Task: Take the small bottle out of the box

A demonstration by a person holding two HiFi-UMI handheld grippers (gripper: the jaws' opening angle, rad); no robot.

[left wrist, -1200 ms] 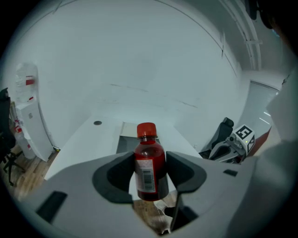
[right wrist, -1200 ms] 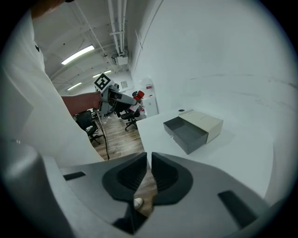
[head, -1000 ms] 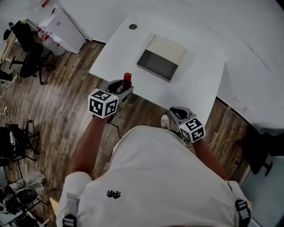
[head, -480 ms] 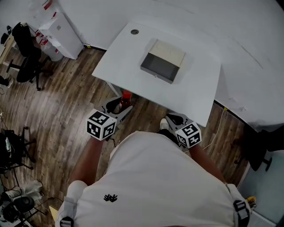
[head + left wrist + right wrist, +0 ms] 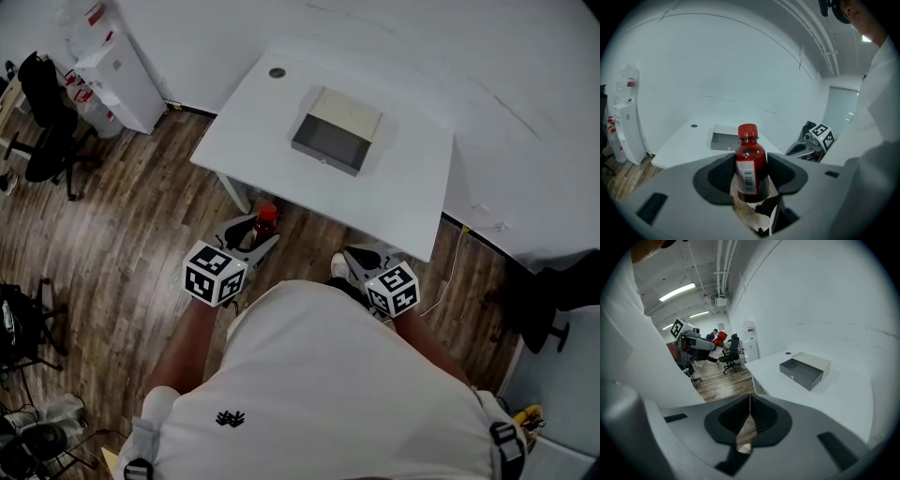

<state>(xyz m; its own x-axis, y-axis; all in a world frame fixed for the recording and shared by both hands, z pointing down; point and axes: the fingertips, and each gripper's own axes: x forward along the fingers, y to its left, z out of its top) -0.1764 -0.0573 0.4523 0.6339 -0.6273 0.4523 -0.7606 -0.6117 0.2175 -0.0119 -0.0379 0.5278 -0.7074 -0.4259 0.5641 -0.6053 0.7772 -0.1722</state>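
The small bottle (image 5: 265,222), filled with red liquid and topped by a red cap, stands upright between the jaws of my left gripper (image 5: 253,231), which is shut on its body. It hangs over the wooden floor, off the near edge of the white table (image 5: 412,187). In the left gripper view the bottle (image 5: 751,169) fills the gap of the left gripper (image 5: 750,165). The open grey box (image 5: 336,131) lies on the table, and I see nothing in it. My right gripper (image 5: 359,257) is shut on nothing, with its jaw tips meeting in the right gripper view (image 5: 749,398).
A round grommet (image 5: 277,72) sits at the table's far left corner. A white cabinet (image 5: 111,67) and black office chairs (image 5: 49,112) stand to the left on the wood floor. A cable (image 5: 456,262) trails by the table's right end. The box (image 5: 806,369) also shows in the right gripper view.
The person has stepped back from the table. My left gripper carried the bottle from the table's near edge to over the floor. The right gripper drew back with it.
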